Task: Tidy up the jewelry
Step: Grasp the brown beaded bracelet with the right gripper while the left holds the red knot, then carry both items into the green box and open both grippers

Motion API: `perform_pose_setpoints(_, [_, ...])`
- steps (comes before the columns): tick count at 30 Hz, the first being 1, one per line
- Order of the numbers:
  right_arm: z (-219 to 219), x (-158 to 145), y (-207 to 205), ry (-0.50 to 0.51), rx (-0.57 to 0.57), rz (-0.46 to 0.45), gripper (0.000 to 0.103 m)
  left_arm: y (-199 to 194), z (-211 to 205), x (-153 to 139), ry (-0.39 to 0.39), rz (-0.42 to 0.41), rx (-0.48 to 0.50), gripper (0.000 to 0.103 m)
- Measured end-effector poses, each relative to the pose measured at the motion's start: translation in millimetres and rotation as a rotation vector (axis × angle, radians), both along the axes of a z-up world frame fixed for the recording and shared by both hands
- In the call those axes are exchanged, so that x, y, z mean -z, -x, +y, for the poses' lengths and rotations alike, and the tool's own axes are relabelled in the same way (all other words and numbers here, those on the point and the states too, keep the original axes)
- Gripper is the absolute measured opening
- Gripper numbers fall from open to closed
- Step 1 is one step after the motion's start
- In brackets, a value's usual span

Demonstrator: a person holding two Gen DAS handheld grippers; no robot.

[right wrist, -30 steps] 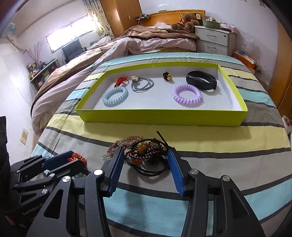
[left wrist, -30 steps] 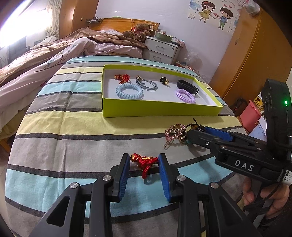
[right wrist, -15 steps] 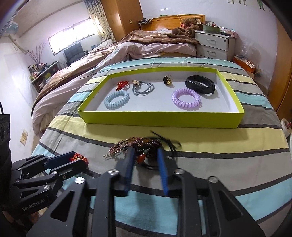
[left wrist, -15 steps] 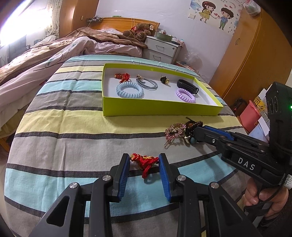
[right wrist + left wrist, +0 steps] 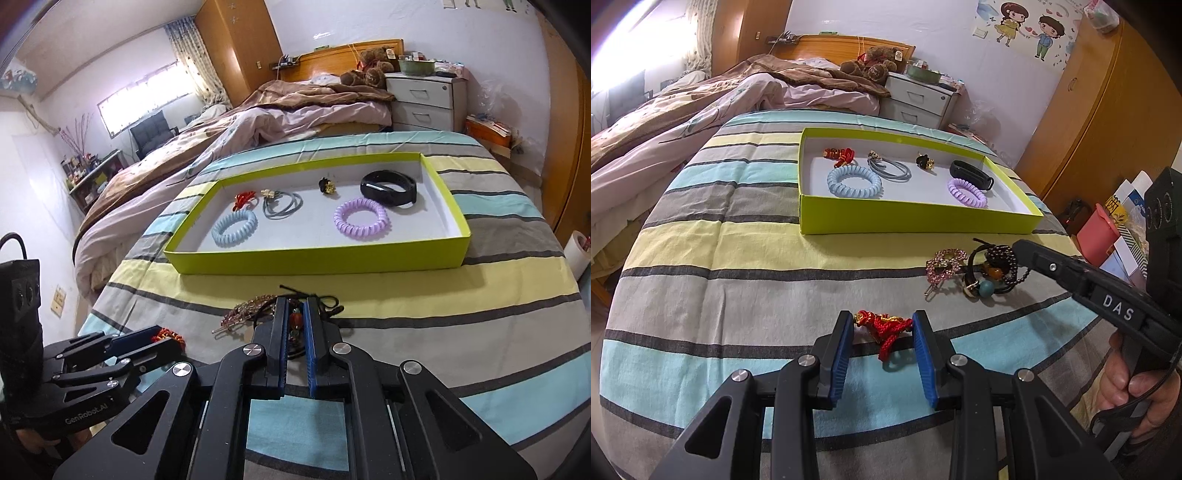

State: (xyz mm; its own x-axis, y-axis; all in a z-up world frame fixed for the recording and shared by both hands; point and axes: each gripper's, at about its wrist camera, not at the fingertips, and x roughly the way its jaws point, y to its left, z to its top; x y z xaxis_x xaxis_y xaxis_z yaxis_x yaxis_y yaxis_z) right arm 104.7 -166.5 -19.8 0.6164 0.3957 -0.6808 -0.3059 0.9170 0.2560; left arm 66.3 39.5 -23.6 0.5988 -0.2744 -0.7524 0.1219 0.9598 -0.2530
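My left gripper (image 5: 882, 326) is low over the striped cloth and shut on a red knotted charm (image 5: 884, 325), which hangs a little above its shadow. To the right, my right gripper (image 5: 1017, 248) is shut on a dark beaded bracelet (image 5: 991, 269) with amber and teal beads. In the right wrist view the beads (image 5: 294, 320) show between the nearly touching blue pads of that gripper (image 5: 295, 301). A pink rhinestone hair clip (image 5: 942, 263) lies just left of the bracelet. Beyond both stands a lime-green tray (image 5: 916, 223).
In the tray lie a blue coil tie (image 5: 854, 181), a purple coil tie (image 5: 967, 188), a black band (image 5: 971, 172), grey hair ties (image 5: 888, 168) and two small ornaments. A rumpled bed is on the left. Boxes (image 5: 1097, 240) and a wardrobe stand on the right.
My right gripper's jaws have closed from wide open onto the beaded bracelet, bunching it together. My left gripper and the red charm have stayed where they were.
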Motion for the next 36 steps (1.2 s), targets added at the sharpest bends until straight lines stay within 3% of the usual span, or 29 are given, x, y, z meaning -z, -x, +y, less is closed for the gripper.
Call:
perform_pose_setpoints(6, [-11.1, -6.8, 3.8, -0.029, 0.017, -0.015, 0.008, 1.2, 1.1, -0.6, -0.003, -0.001, -0.006, 0.033])
perform_pose_setpoints(10, [-23.5, -10.2, 5.4, -0.126, -0.014, 0.013, 0.008, 2.5, 2.0, -0.9, -0.002, 0.001, -0.008, 0.033])
perform_pose_setpoints(13, [-27.4, -6.3, 5.6, -0.119, -0.021, 0.034, 0.008, 3.3, 2.0, -1.1, -0.003, 0.0, -0.009, 0.033])
perform_pose_setpoints(19, [-46.3, 1.4, 1.4, -0.369, -0.069, 0.136, 0.008, 3.6, 2.3, -0.9, -0.005, 0.003, -0.009, 0.033])
perform_pose_setpoints(24, [-50.4, 9.8, -0.1, -0.461, -0.082, 0.206, 0.008, 3.8, 0.7, -1.2, -0.01, 0.005, -0.01, 0.033])
perform_pose_setpoints(31, [-50.5, 8.8, 7.9, -0.503, -0.109, 0.231, 0.008, 4.0, 0.6, -0.6, -0.013, 0.006, -0.01, 0.033])
perform_pose_setpoints(36, [-62.7, -2.3, 12.6, -0.504, -0.096, 0.192, 0.008, 2.9, 2.8, 1.5, -0.015, 0.004, -0.01, 0.033])
